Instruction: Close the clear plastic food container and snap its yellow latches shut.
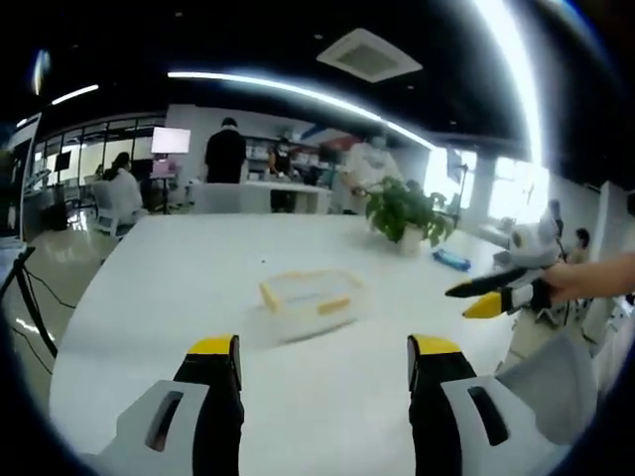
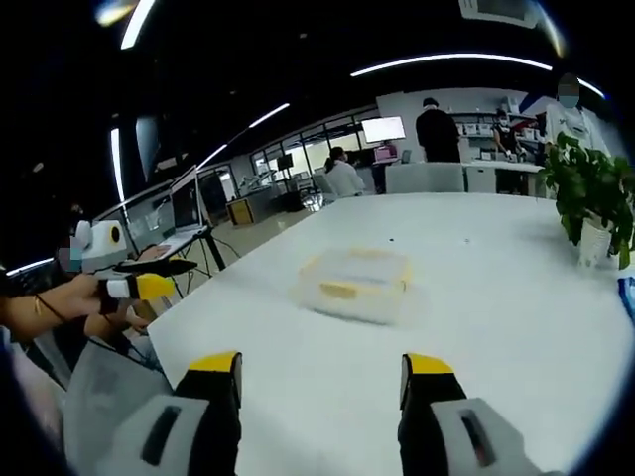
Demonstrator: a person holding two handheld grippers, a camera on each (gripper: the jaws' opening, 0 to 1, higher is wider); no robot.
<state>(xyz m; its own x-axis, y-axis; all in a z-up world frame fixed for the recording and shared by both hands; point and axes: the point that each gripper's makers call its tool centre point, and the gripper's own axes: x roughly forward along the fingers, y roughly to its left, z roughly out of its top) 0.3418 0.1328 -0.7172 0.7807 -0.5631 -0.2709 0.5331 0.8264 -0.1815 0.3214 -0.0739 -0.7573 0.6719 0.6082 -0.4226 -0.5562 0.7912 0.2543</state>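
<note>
Left gripper view: left claw (image 1: pixel 322 362) at 6 o'clock, jaws spread wide, nothing held, over white worktop (image 1: pixel 159 297). Clear plastic food container (image 1: pixel 311 297) just past frame centre, resting on worktop, lid on; long axis runs 8 to 2 o'clock. Yellow latch (image 1: pixel 333 305) on near long side. Right claw (image 1: pixel 488 297) at 3 o'clock, held in hand (image 1: pixel 575 279); its opening cannot be judged here.

Right gripper view: right claw (image 2: pixel 320 365) jaws spread wide, empty. Potted plant (image 2: pixel 593 198) farther, at 2 o'clock.
</note>
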